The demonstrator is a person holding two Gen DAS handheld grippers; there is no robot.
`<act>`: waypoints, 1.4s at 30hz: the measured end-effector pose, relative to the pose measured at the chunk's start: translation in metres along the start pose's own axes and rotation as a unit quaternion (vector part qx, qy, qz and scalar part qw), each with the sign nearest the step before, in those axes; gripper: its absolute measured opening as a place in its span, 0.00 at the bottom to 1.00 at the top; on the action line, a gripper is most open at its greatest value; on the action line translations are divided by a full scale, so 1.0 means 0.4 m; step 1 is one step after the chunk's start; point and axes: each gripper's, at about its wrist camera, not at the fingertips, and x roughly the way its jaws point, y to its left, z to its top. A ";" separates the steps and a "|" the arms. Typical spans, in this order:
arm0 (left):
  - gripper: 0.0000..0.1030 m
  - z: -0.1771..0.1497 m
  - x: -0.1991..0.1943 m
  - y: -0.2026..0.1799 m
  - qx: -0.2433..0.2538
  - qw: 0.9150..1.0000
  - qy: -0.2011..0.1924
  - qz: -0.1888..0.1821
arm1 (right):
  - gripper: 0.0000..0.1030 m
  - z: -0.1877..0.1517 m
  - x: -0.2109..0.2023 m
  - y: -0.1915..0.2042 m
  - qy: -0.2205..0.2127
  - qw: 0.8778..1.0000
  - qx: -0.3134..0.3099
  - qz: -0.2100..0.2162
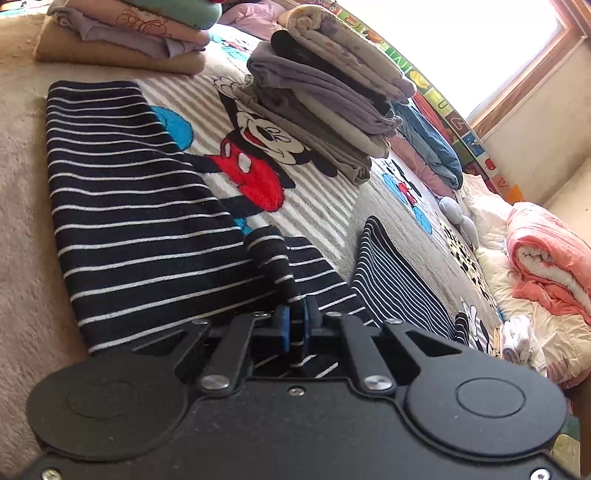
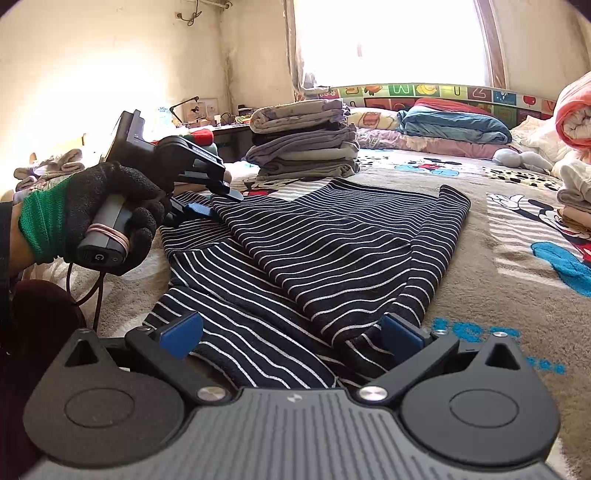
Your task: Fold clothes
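Left hand-held gripper (image 1: 295,314) pinches striped garment (image 1: 140,221) near folded stack (image 1: 325,107).

one striped garment (image 2: 332,251), two folded stacks (image 1: 325,103) (image 1: 129,33), two grippers (image 1: 295,317) (image 2: 291,339)

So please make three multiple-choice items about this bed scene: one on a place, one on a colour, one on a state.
1. Where is the striped garment?
A. spread on the bed blanket
B. on the stack of folded clothes
C. on the floor

2. What colours is it?
A. red and grey
B. dark navy with white stripes
C. plain pink

3. How is the left hand-held gripper?
A. wide open above the fabric
B. shut on a fold of the striped garment
C. holding a pillow

Answers:
1 A, it lies flat on the cartoon blanket.
2 B, thin white lines cross dark cloth.
3 B, its blue pads pinch a raised fold.
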 end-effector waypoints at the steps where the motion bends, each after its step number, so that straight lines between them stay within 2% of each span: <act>1: 0.02 0.004 -0.008 -0.018 0.012 1.000 -0.004 -0.012 | 0.99 0.001 0.000 0.000 -0.001 1.000 -0.001 0.000; 5: 0.02 0.019 -0.040 -0.118 0.064 0.997 -0.016 -0.051 | 0.99 0.005 -0.002 -0.002 -0.004 1.000 0.000 0.004; 10: 0.02 0.044 -0.046 -0.258 0.104 0.991 -0.017 -0.086 | 0.99 0.000 -0.001 -0.006 0.002 1.000 0.001 0.009; 20: 0.02 0.055 0.026 -0.496 0.152 0.983 0.001 -0.106 | 1.00 -0.013 -0.009 -0.008 0.012 0.999 0.012 0.034; 24: 0.02 0.044 0.077 -0.567 0.158 0.982 0.014 -0.104 | 1.00 -0.016 -0.009 -0.008 0.014 0.999 0.017 0.039; 28: 0.02 0.024 0.136 -0.616 0.164 0.982 0.028 -0.092 | 0.99 -0.012 -0.019 -0.033 0.002 0.998 0.054 0.045; 33: 0.02 -0.011 0.208 -0.648 0.185 0.980 0.040 -0.061 | 1.00 -0.023 -0.018 -0.066 0.000 0.993 0.102 0.064; 42: 0.02 -0.099 0.311 -0.687 0.256 0.966 0.041 -0.014 | 1.00 -0.027 -0.013 -0.071 0.000 0.990 0.114 0.078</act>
